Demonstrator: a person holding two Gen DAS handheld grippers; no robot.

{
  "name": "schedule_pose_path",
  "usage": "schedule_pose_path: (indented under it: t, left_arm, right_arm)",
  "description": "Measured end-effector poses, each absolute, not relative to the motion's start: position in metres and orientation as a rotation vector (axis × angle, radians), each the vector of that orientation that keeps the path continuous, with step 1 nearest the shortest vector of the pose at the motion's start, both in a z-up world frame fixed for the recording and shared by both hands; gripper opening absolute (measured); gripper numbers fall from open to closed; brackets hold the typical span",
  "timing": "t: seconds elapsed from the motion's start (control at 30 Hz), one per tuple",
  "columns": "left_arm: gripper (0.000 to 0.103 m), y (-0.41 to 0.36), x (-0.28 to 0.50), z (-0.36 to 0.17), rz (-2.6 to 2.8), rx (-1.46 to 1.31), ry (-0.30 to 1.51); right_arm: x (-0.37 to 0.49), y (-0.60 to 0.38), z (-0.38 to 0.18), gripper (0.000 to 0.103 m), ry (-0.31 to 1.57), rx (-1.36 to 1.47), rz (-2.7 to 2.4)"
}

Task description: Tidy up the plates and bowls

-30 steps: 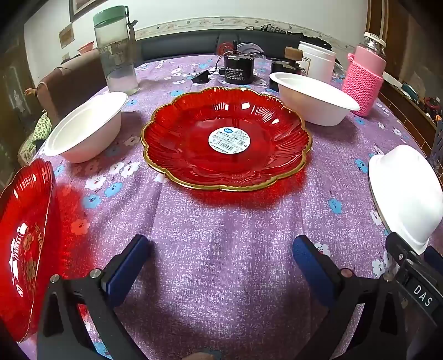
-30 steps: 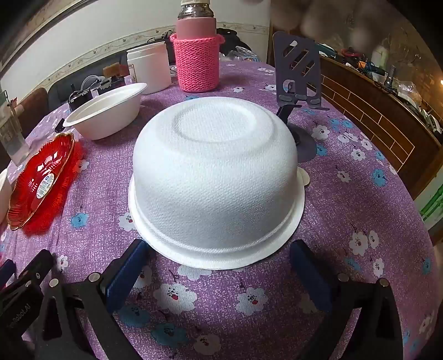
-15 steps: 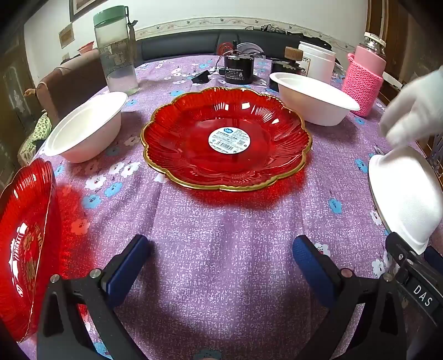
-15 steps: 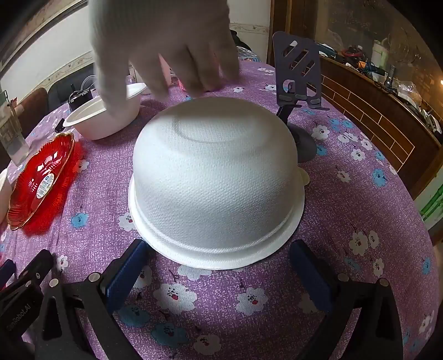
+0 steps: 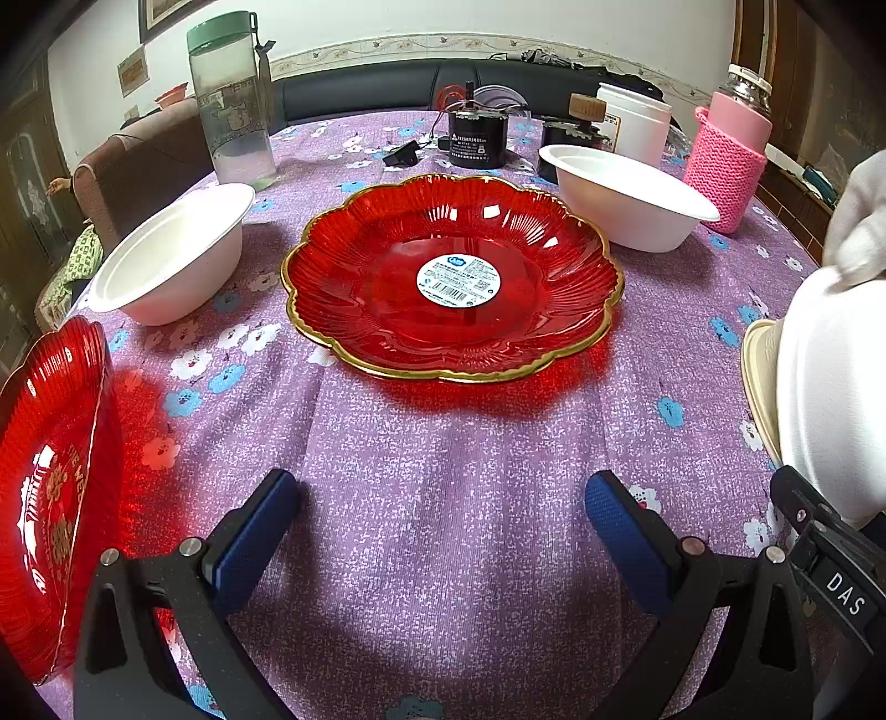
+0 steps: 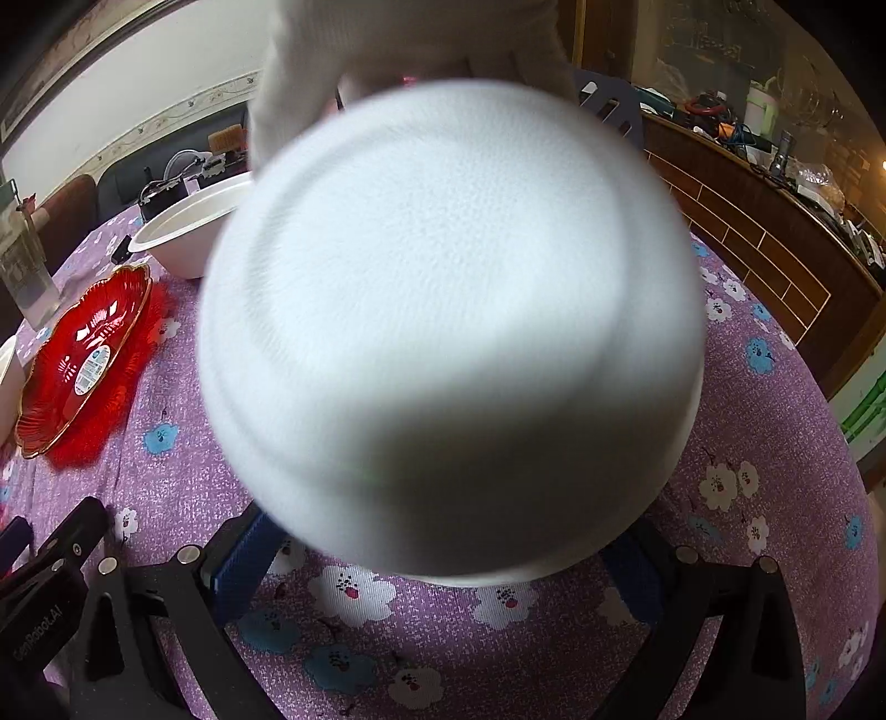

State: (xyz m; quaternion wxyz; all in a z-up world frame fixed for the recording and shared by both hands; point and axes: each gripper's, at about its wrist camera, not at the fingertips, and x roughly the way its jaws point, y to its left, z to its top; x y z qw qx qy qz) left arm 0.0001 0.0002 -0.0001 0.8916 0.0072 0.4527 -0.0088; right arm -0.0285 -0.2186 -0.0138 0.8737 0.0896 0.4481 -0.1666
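White upside-down bowl (image 6: pixel 448 332) is tipping up in a gloved hand (image 6: pixel 398 50), right of the big red plate (image 5: pixel 451 277); my left gripper (image 5: pixel 443 531) and right gripper (image 6: pixel 443 559) are gaping wide, holding nothing; I should be waiting, then pinching its rim gently.

Open left claw (image 5: pixel 440 523) faces red plate (image 5: pixel 451 277); gloved hand (image 5: pixel 855 227) apparently lifts bowl (image 5: pixel 830 382).

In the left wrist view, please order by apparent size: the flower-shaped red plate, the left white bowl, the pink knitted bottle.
1. flower-shaped red plate
2. left white bowl
3. pink knitted bottle, though it stands farthest away, so true size is unsure.
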Motion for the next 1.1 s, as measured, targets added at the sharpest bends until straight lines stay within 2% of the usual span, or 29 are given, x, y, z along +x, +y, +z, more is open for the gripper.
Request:
schedule_pose_path:
  t: [0.7, 1.1]
  left_arm:
    - [0.103, 0.001, -0.004, 0.000, -0.054, 0.037, 0.941]
    - [0.103, 0.019, -0.044, 0.000, -0.111, 0.065, 0.940]
  right_arm:
    - [-0.028, -0.217, -0.012, 0.102, 0.937, 0.183, -0.352]
    - [-0.029, -0.218, -0.011, 0.102, 0.939, 0.179, -0.350]
